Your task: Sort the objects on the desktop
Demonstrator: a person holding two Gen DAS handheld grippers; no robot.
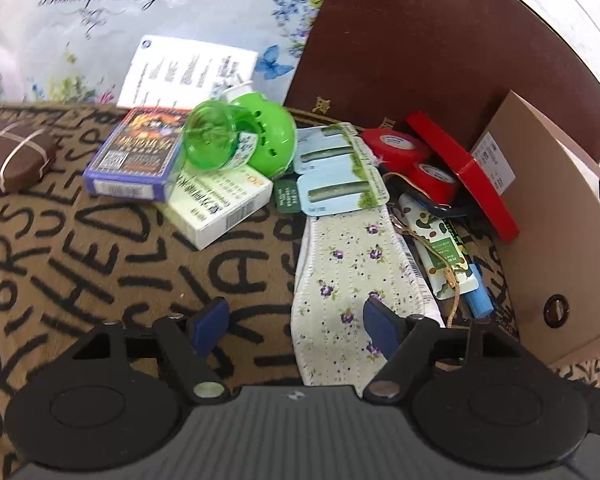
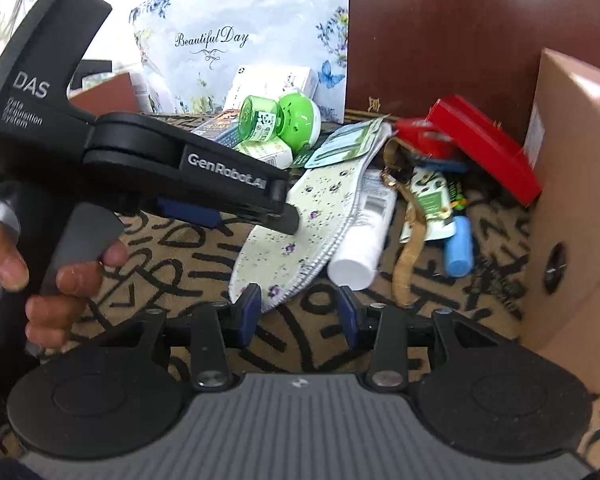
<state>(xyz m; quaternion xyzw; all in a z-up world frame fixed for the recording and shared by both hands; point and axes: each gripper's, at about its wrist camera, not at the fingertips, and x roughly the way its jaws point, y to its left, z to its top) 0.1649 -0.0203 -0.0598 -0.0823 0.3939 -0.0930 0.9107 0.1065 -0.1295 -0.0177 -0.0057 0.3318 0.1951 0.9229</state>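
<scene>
A floral fabric insole point(image 1: 348, 280) lies on the lettered brown cloth point(image 1: 100, 248); it also shows in the right wrist view point(image 2: 300, 216). My left gripper point(image 1: 296, 326) is open, its right finger over the insole's near end. My right gripper point(image 2: 298, 312) is open and empty just before the insole's tip. The left gripper point(image 2: 260, 212) shows from the side in the right wrist view, over the insole. A green bottle with cap point(image 1: 236, 140) lies on a purple box point(image 1: 134, 156) and a white box point(image 1: 220, 208). Red tape rolls point(image 1: 416, 160), a white tube point(image 2: 364, 232) and a blue stick point(image 2: 458, 246) lie to the right.
A cardboard box point(image 1: 560, 240) stands at the right, with a red flat box point(image 1: 464, 172) leaning by it. A dark brown board point(image 1: 420, 40) and a floral bag point(image 1: 140, 20) stand at the back. A brown wrapped block point(image 1: 14, 156) lies far left. Hair-clip cards point(image 1: 332, 176) lie mid-pile.
</scene>
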